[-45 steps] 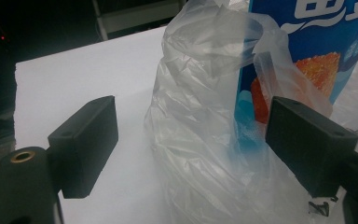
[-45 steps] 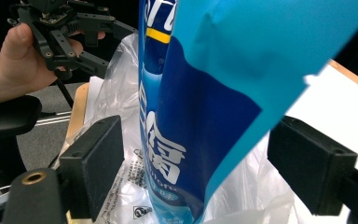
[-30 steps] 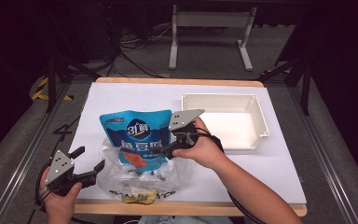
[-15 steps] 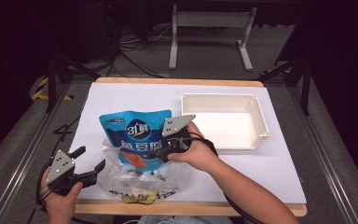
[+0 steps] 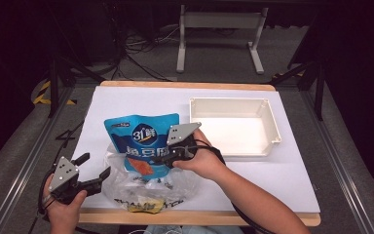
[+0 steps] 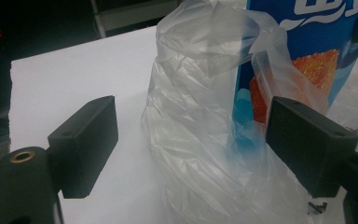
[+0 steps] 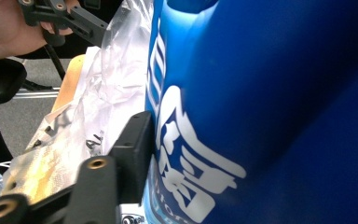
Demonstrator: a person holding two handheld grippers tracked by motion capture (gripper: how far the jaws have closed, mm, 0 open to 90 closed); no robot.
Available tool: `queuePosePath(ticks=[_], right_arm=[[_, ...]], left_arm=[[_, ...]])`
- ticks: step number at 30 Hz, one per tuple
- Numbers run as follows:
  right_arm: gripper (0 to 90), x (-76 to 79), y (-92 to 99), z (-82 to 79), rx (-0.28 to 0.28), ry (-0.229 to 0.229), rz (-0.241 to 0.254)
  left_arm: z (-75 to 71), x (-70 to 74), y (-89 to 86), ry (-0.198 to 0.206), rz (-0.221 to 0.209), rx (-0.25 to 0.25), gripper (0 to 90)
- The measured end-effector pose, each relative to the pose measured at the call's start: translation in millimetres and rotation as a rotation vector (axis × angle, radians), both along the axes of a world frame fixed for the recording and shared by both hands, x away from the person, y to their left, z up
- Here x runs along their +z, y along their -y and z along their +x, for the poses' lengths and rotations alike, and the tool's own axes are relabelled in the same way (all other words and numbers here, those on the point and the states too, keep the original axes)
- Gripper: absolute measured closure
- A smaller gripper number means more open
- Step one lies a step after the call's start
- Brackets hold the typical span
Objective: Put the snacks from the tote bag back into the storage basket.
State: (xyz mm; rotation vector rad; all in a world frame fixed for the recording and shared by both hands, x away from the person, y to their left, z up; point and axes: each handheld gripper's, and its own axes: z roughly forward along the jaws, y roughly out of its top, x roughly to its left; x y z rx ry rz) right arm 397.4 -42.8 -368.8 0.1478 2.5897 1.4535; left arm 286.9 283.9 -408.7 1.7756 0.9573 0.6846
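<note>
Two grippers work one clear plastic bag (image 5: pixel 141 187) at the table's near edge. The right gripper (image 5: pixel 168 157) has just been closing its jaws, and they now pinch the blue pouch (image 5: pixel 141 141), which stands half inside the bag; a second ago they stood wider around it. Judged from this, the pouch is secured for lifting out, perhaps toward the white tray (image 5: pixel 233 105) beside it. The left gripper (image 5: pixel 93 170) hangs spread at the bag's left side, gripping nothing. Bag: thin, crinkled, translucent film. Pouch: glossy, flat-sided, printed. Tray: rigid, rectangular, low-walled.
</note>
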Motion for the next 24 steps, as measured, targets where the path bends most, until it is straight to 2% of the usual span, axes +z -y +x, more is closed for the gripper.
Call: queuePosePath(ticks=[3, 15, 20, 24], right_arm=[[52.8, 0.6, -0.3, -0.7, 0.007, 0.016, -0.006], [57.2, 2.6, -0.6, 0.7, 0.015, 0.018, -0.006], [57.5, 7.4, -1.3, -0.8, 0.012, 0.038, -0.013], [57.5, 18.2, -0.3, -1.8, 0.01, 0.051, 0.003]], left_arm=[[-0.2, 0.0, -0.1, 0.001, 0.0, 0.001, 17.8], [-0.4, 0.1, -0.4, 0.001, -0.002, 0.003, 17.8], [0.2, -0.3, -0.7, 0.001, -0.003, 0.004, 17.8], [-0.1, 0.0, -0.6, 0.002, 0.0, 0.001, 17.8]])
